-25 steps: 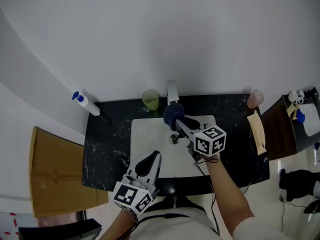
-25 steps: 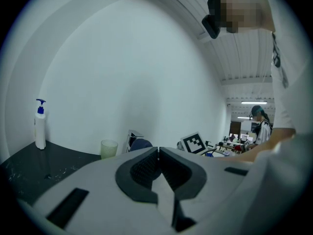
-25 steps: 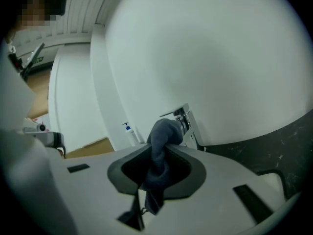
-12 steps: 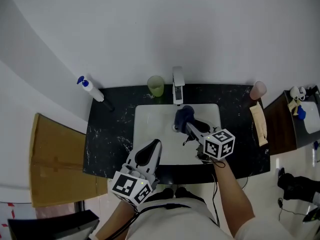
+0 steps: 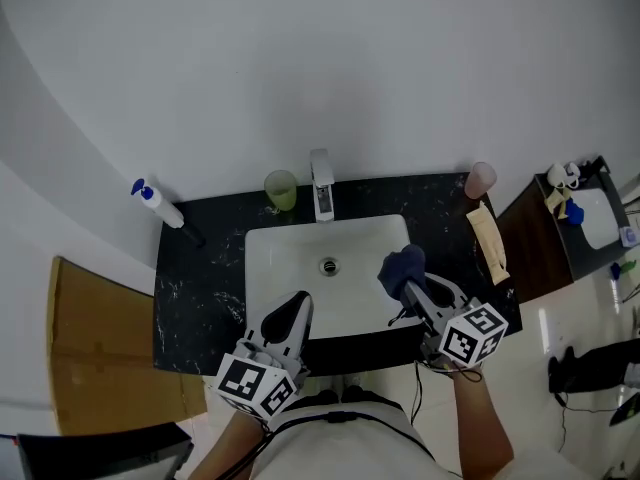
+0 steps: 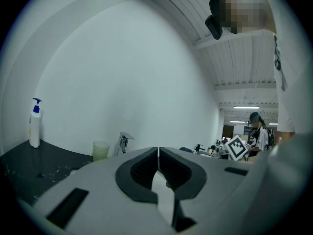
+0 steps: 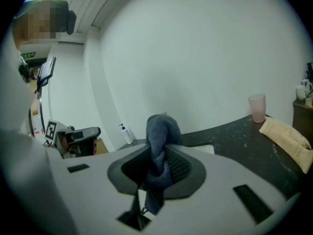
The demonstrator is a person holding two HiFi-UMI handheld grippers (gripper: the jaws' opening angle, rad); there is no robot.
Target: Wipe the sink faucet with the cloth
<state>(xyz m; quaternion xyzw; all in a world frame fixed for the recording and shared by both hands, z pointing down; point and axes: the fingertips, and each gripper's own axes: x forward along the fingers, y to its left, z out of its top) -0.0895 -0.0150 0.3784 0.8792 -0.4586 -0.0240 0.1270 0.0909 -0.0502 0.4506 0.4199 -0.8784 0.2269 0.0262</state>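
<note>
Green cup [image 5: 281, 189] beside faucet [image 5: 321, 183]

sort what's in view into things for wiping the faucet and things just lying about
For the job: faucet, blue cloth, right gripper clamped on it, sink.

Just lying about: pump bottle, green cup, pink cup, beige packet, cardboard box, left gripper, shut and empty.
</note>
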